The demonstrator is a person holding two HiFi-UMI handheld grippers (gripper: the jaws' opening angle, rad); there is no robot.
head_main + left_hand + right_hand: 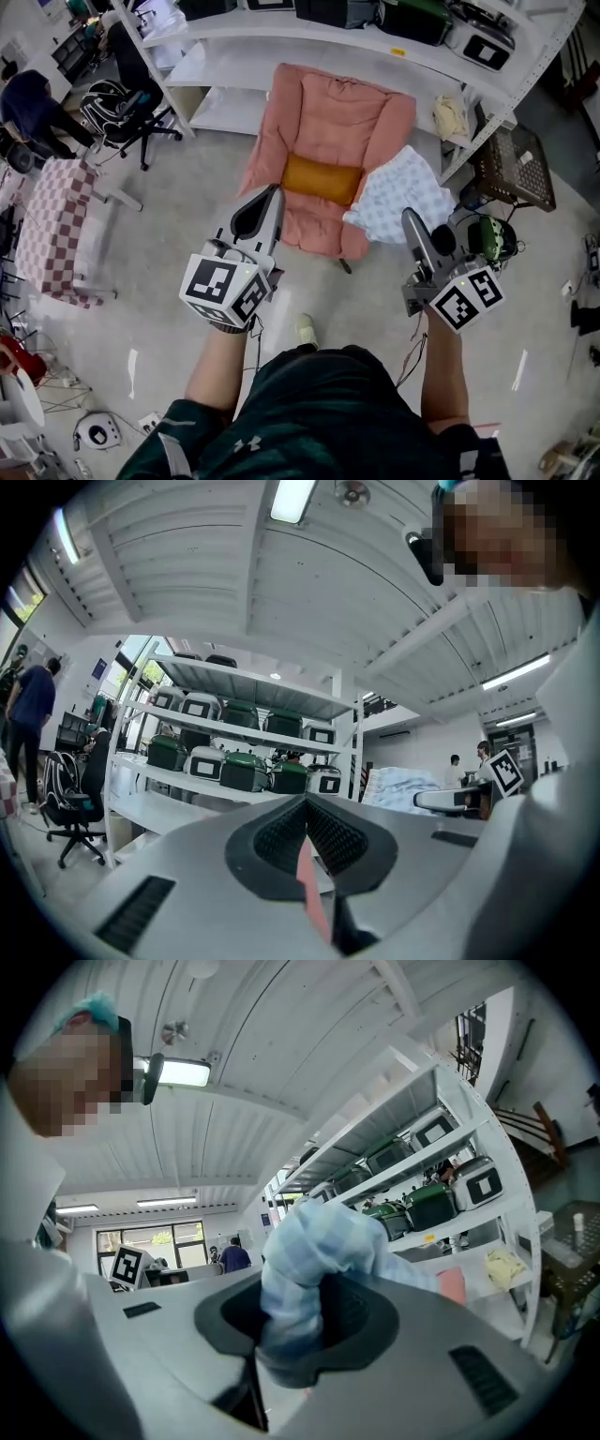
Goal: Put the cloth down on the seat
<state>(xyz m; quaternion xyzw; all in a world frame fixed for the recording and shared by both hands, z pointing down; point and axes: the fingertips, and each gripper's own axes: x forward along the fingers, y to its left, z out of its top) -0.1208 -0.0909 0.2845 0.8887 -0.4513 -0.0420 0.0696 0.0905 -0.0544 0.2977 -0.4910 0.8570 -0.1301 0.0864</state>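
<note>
My left gripper (274, 194) points toward the near left edge of the salmon-pink padded floor seat (328, 108). Its fingers (272, 834) are pressed together with nothing between them. Only a thin sliver of pink shows past them. An orange-brown rectangular cushion (322, 178) lies across the middle of the seat, and a white metal shelving rack (375, 52) stands behind it. Further right, the light blue and white checked cloth (398, 192) spreads over the seat's front right corner, and part of it reaches past the edge above the grey floor (141, 281). I cannot tell whether it rests on the padding. My right gripper (409, 217) has its fingers clamped on a bunched fold of that cloth.
</note>
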